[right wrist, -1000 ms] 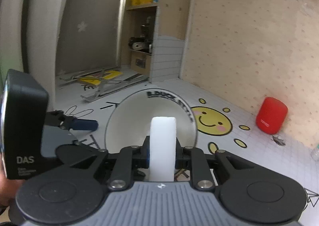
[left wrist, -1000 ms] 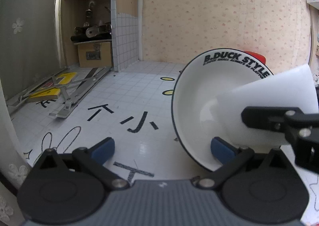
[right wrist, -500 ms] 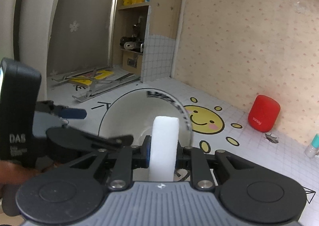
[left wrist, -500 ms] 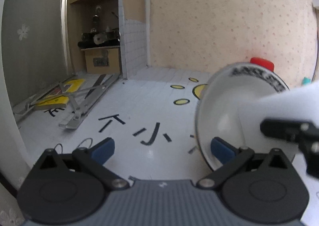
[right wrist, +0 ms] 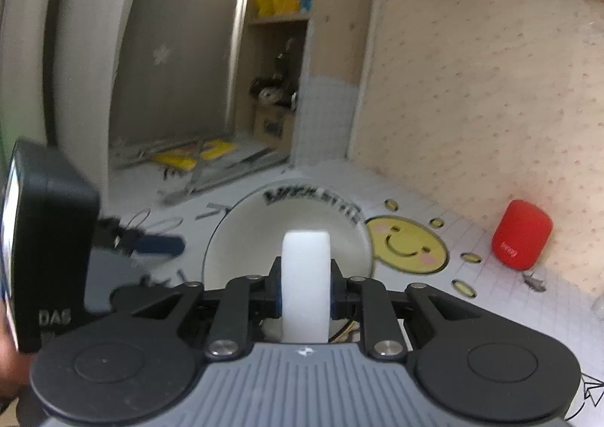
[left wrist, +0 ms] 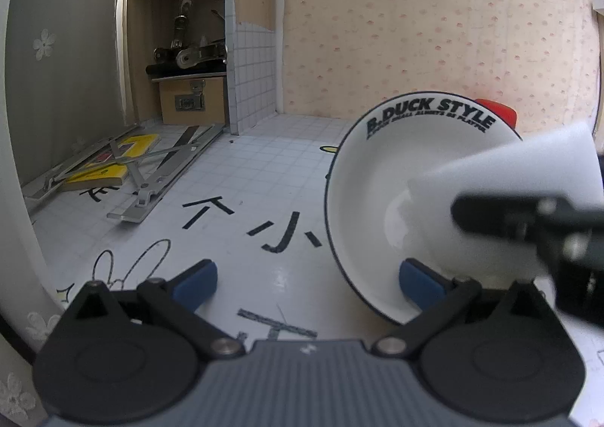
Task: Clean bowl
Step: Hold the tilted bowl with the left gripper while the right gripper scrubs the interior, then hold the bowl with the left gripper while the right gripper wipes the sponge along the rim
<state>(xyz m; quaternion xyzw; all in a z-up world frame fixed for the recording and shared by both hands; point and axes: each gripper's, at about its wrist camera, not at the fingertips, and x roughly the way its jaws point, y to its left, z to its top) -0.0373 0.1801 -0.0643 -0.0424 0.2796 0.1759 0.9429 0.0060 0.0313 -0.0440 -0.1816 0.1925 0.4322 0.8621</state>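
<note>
Your right gripper (right wrist: pixel 305 304) is clenching a white sponge (right wrist: pixel 305 283) inside the bowl (left wrist: pixel 381 185). Your left gripper (left wrist: pixel 307 278) is standing spread wide, one blue pad (left wrist: pixel 417 280) against the bowl's rim.

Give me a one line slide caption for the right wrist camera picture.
Right gripper shut on a white sponge, aimed into a tilted white bowl, with a red speaker by the wall.

the left gripper (left wrist: pixel 307 278) is standing wide open, its right blue pad (left wrist: pixel 417 281) touching the rim of the tilted white bowl (left wrist: pixel 381 178) lettered "b.duck style". the right gripper (left wrist: pixel 528 223), blurred, is pressing a white sponge (left wrist: pixel 528 166) into the bowl. a metal stand (left wrist: pixel 158 170) is lying on the tiled surface (left wrist: pixel 271 163).
</note>
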